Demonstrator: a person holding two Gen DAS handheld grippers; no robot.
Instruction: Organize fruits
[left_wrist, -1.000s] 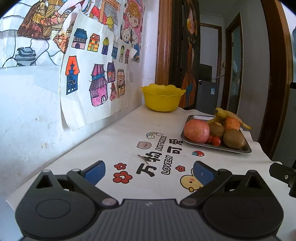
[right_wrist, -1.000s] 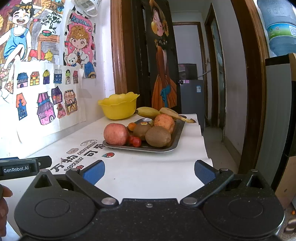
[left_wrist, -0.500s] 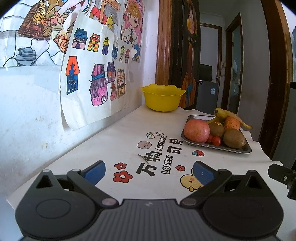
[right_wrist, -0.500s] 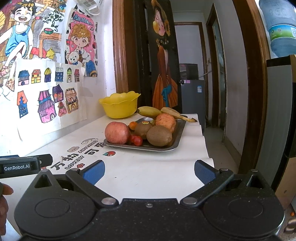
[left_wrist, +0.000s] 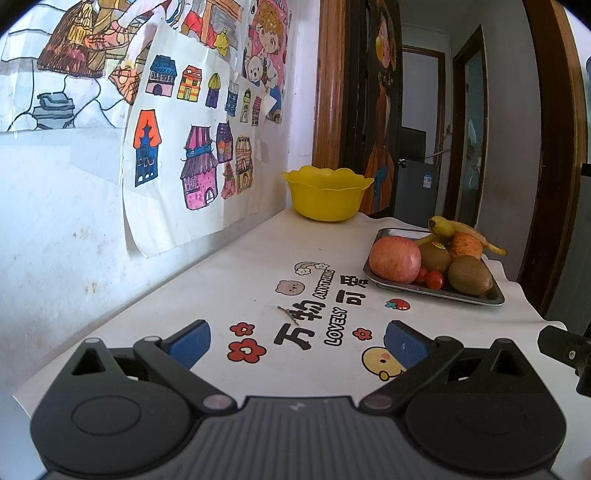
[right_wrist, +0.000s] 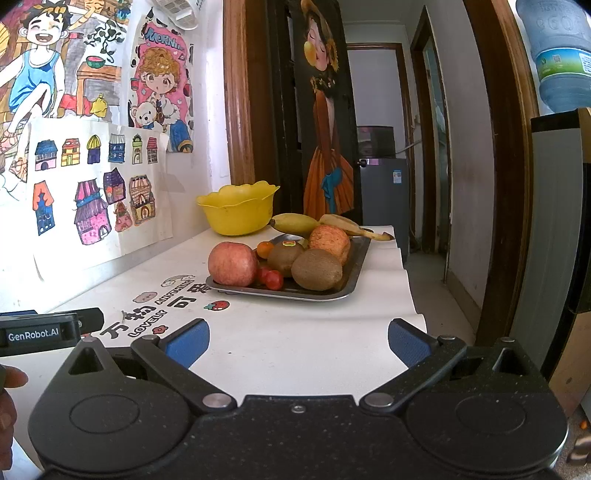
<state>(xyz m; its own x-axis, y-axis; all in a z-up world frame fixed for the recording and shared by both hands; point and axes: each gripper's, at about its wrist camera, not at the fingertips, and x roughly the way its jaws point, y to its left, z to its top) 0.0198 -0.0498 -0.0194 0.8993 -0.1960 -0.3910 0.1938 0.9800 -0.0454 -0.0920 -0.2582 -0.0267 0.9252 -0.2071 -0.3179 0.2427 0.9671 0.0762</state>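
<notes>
A metal tray (right_wrist: 352, 273) (left_wrist: 495, 295) on the white table holds a red apple (right_wrist: 232, 264) (left_wrist: 395, 258), two kiwis (right_wrist: 317, 269) (left_wrist: 470, 274), cherry tomatoes (right_wrist: 272, 278) (left_wrist: 434, 279), a small orange (right_wrist: 265, 249), a peach-coloured fruit (right_wrist: 330, 240) and bananas (right_wrist: 295, 223) (left_wrist: 443, 226). A yellow bowl (right_wrist: 238, 208) (left_wrist: 327, 194) stands behind the tray. My left gripper (left_wrist: 297, 341) is open and empty over the printed cloth, well short of the tray. My right gripper (right_wrist: 295, 341) is open and empty, in front of the tray.
A wall with children's drawings (left_wrist: 184, 129) runs along the table's left side. The table's right edge (right_wrist: 410, 280) drops off toward a doorway and corridor. A water bottle (right_wrist: 557, 55) stands on a cabinet at the right. The left gripper's body (right_wrist: 48, 330) shows beside my right gripper.
My right gripper has moved slightly forward toward the tray. The left gripper has barely moved. Both stay open.
</notes>
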